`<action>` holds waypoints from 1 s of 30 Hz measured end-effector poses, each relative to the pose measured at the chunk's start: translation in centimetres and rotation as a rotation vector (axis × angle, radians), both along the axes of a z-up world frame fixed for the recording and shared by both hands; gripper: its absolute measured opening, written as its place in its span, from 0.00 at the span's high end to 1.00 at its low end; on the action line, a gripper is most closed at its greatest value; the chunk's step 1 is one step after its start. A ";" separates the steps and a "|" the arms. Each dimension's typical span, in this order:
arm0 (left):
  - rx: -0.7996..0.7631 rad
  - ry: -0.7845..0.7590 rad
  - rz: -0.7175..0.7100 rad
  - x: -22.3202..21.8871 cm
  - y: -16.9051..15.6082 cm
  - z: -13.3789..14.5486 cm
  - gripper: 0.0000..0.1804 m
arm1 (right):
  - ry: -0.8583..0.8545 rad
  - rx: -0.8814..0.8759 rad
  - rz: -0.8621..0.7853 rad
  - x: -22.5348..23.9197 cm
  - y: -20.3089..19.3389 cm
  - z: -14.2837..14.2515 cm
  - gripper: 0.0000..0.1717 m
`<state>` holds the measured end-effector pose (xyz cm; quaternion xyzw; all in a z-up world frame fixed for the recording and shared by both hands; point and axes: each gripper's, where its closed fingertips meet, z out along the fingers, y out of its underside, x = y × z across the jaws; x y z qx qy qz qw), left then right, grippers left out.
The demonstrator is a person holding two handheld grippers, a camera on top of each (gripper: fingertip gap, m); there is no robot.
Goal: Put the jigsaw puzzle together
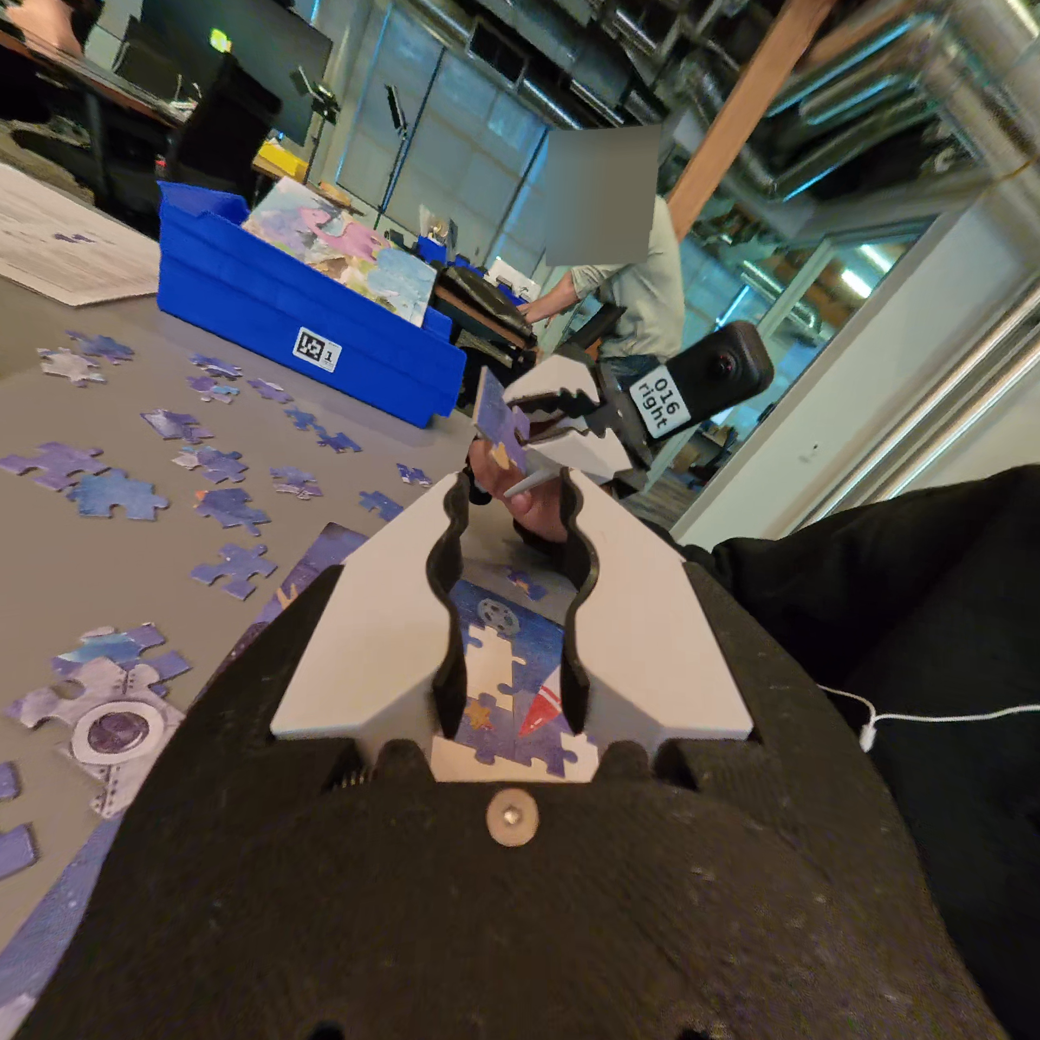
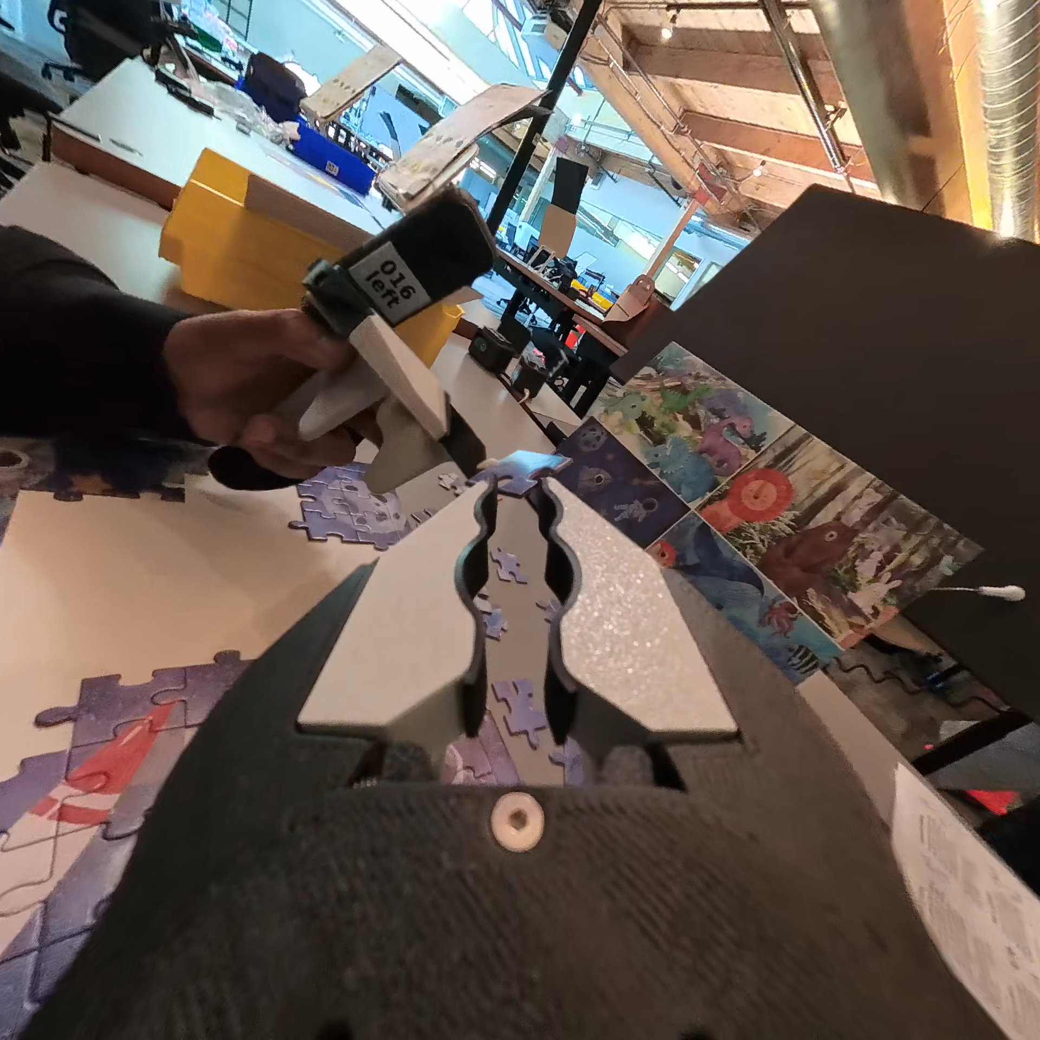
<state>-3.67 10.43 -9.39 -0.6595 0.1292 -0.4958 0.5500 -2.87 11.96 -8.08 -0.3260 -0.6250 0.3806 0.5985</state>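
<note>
The flat blue-purple cardboard jigsaw piece (image 2: 520, 473) was pinched at the tips of your right claw (image 2: 516, 485), both pads pressing on its tab, and it hung in the air above the grey tabletop (image 1: 169, 540). In the left wrist view the piece (image 1: 501, 423) stood on edge, its long axis running up and down and its printed face turned toward the loose pieces. Your left claw (image 1: 513, 485) stood partly open with nothing between its pads, just below and near the held piece without touching it. Under that claw lay the partly assembled puzzle with a red-and-white rocket (image 1: 537, 712). Loose blue-purple pieces (image 1: 118, 494) were scattered over the tabletop to the left. Beyond them sat a blue plastic bin (image 1: 292, 315) holding a leaning picture board (image 1: 343, 247). Right of your right claw lay a printed sheet of animal and space pictures (image 2: 760, 506), partly under a dark board (image 2: 872, 349).
</note>
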 end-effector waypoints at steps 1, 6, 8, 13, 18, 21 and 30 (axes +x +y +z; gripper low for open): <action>-0.020 -0.013 0.002 -0.2 0.2 -0.2 0.83 | -0.003 0.015 -0.004 -0.1 -0.1 -0.1 0.93; -0.077 -0.120 -0.046 -0.1 0.2 0.0 0.88 | -0.025 0.072 -0.002 -0.4 -0.8 -0.7 0.93; -0.078 -0.108 -0.028 -0.4 0.3 -0.2 0.99 | -0.040 0.090 -0.005 -0.6 -0.9 -1.1 0.93; -0.074 -0.104 0.003 -1.3 0.3 0.1 1.00 | -0.101 0.137 -0.010 -1.0 -0.8 -2.5 0.94; -0.111 -0.055 0.051 -2.3 0.7 -0.6 1.00 | -0.163 0.156 -0.045 -1.4 0.0 -3.8 0.89; -0.138 0.012 0.067 -2.3 0.9 -1.5 1.00 | -0.158 0.163 -0.055 -1.4 0.1 -3.9 0.83; -0.179 0.116 0.021 -0.7 0.7 -3.1 1.00 | -0.192 0.240 -0.056 -1.4 -0.1 -4.8 0.81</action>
